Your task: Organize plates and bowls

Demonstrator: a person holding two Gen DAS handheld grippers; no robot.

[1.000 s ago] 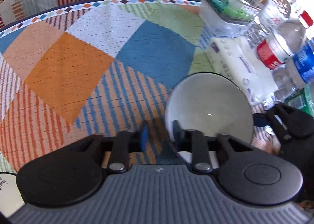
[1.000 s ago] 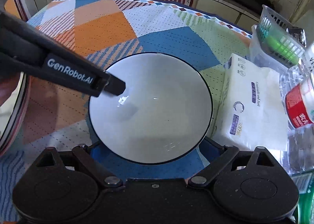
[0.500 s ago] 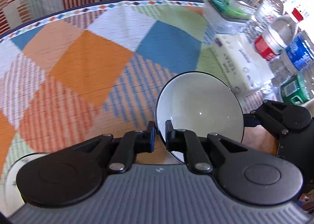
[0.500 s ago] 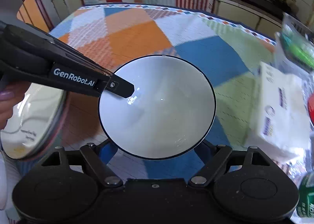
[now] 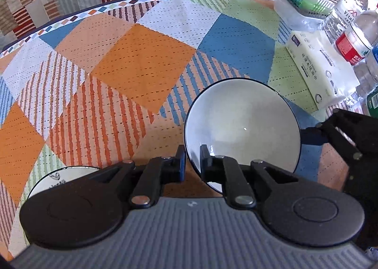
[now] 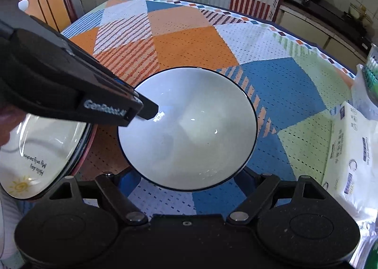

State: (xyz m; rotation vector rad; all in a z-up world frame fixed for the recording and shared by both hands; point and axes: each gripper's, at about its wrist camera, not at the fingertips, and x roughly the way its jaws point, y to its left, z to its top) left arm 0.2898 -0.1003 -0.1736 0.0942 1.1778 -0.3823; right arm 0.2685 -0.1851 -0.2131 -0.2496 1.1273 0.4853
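A white bowl [image 5: 243, 127] with a thin dark rim hangs tilted above the patchwork tablecloth. My left gripper [image 5: 191, 158] is shut on the bowl's near rim, one finger inside and one outside; in the right wrist view its finger [image 6: 146, 111] reaches into the bowl [image 6: 189, 132] from the left. My right gripper [image 6: 185, 181] stands wide around the bowl's lower wall, with its blue pads against the underside and its tips hidden. A white plate [image 6: 40, 155] with a sun drawing and dark rim lies left of the bowl, also showing in the left wrist view as the plate [image 5: 59, 177].
A tissue pack [image 5: 319, 68] lies right of the bowl, with water bottles [image 5: 354, 40] and a clear plastic basket [image 5: 304, 0] behind it. A person's hand [image 6: 4, 115] shows at the left edge. Cabinets and a stove stand beyond the round table's far edge.
Both grippers carried the bowl leftward over the cloth, away from the tissue pack. The plate has come further into view at the left. The right jaws narrowed slightly around the bowl.
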